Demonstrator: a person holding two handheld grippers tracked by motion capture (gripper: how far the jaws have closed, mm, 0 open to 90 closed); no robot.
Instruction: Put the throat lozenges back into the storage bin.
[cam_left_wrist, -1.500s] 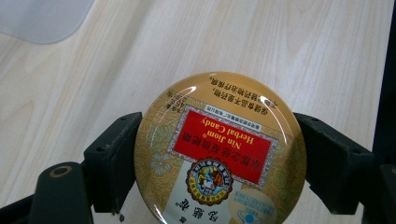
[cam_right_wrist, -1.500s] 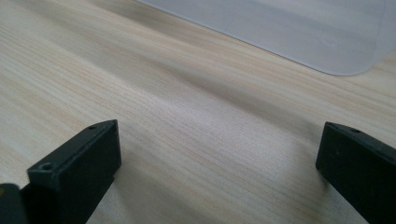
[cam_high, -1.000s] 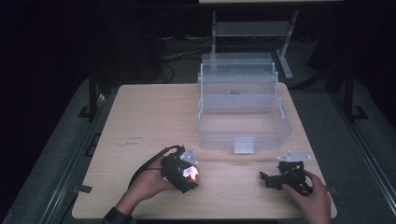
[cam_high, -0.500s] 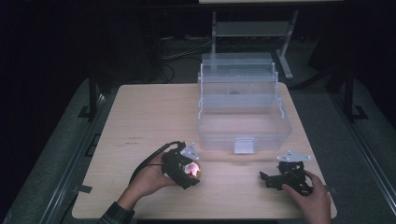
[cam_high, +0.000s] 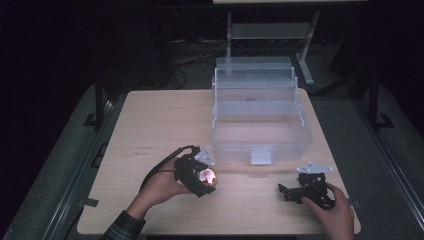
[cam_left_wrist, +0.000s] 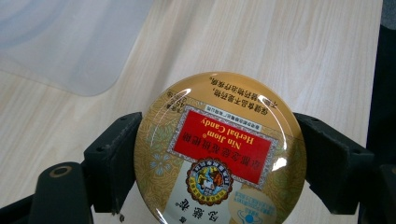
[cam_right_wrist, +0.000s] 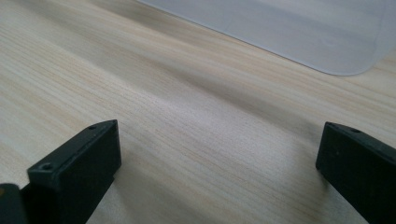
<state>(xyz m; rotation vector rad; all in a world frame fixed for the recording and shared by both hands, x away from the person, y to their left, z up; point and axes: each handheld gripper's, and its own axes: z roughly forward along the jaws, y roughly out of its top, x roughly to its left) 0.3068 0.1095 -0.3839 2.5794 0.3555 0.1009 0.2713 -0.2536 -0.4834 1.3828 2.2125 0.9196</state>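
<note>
1. The round candy tin (cam_left_wrist: 219, 151) sits clamped between the two black jaws of the left gripper (cam_high: 202, 176), one jaw pressed to each side of its rim. In the high view it shows as a small glowing disc near the front of the table (cam_high: 160, 125), just ahead of the clear plastic box (cam_high: 260, 112).
2. The tin's gold lid with a red label faces the left gripper view's camera; the print "Nin Jiom Herbal Candy" reads upside down there. Being round, the tin has no long axis to speak of; its flat face is tilted up and toward the box side.
3. The left hand (cam_high: 160, 187) wraps the gripper from behind, forearm coming in from the bottom edge in a plaid sleeve (cam_high: 122, 229), a cable looping off to the left.
4. The right gripper (cam_high: 295, 190) rests low at the table's front right, held by the right hand (cam_high: 335, 212); its jaws stand wide apart with bare wood between them.
5. The table is pale wood grain. The box is translucent, tiered, with a latch on its near wall.
6. The room around is dark; a metal stand (cam_high: 270, 30) and cables lie on the floor behind the table.
</note>
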